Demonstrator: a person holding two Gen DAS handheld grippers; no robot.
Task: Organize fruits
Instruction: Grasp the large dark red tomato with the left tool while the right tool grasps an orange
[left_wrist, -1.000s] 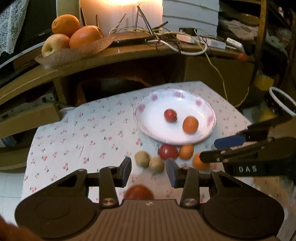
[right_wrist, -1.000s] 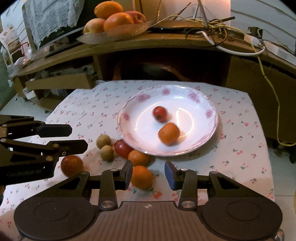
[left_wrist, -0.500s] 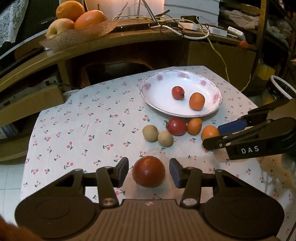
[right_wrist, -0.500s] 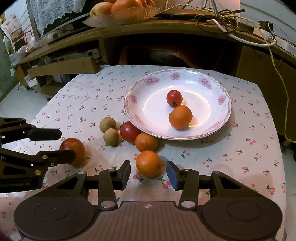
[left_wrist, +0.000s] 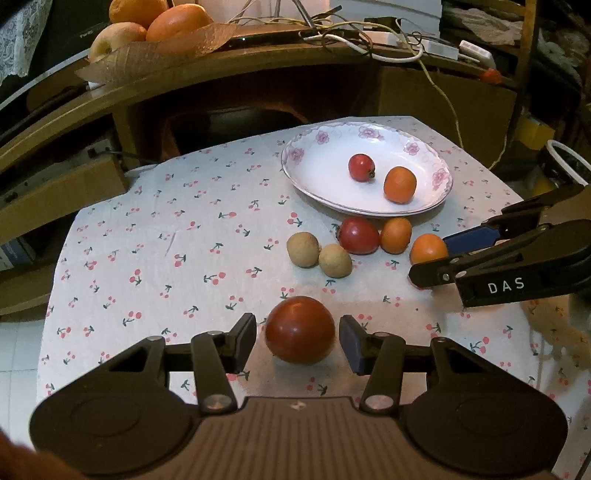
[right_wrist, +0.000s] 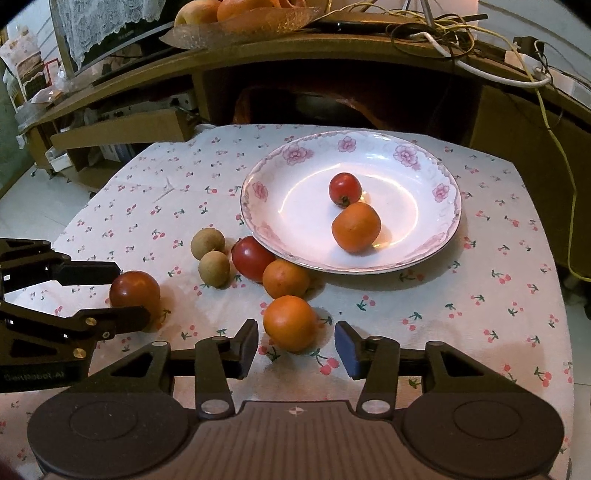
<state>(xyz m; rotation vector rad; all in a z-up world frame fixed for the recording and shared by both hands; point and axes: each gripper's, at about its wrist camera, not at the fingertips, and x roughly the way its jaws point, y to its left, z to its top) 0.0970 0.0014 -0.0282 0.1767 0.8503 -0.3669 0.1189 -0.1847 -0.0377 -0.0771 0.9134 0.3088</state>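
A white flowered plate (left_wrist: 321, 177) (right_wrist: 295, 221) on the cherry-print cloth holds a small red tomato (left_wrist: 361, 167) (right_wrist: 345, 188) and an orange (left_wrist: 399, 184) (right_wrist: 355, 226). My left gripper (left_wrist: 297, 334) is open, its jaws on either side of a dark red tomato (left_wrist: 300, 329) (right_wrist: 135, 292) lying on the cloth. My right gripper (right_wrist: 295, 345) is open around a loose orange (right_wrist: 290, 322) (left_wrist: 428, 248). In front of the plate lie a red tomato (right_wrist: 252, 257), another orange (right_wrist: 285, 278) and two brown round fruits (right_wrist: 207, 242) (right_wrist: 214, 268).
A wooden shelf (left_wrist: 258, 62) behind the table carries a fruit basket (left_wrist: 155, 48) with oranges and an apple, plus tangled cables (left_wrist: 369, 37). Cardboard boxes (right_wrist: 122, 131) stand at the left. The table's edges fall off to the floor on both sides.
Both grippers have pulled back and lowered toward the table. The dark red tomato now sits between the left jaws and the loose orange between the right jaws.
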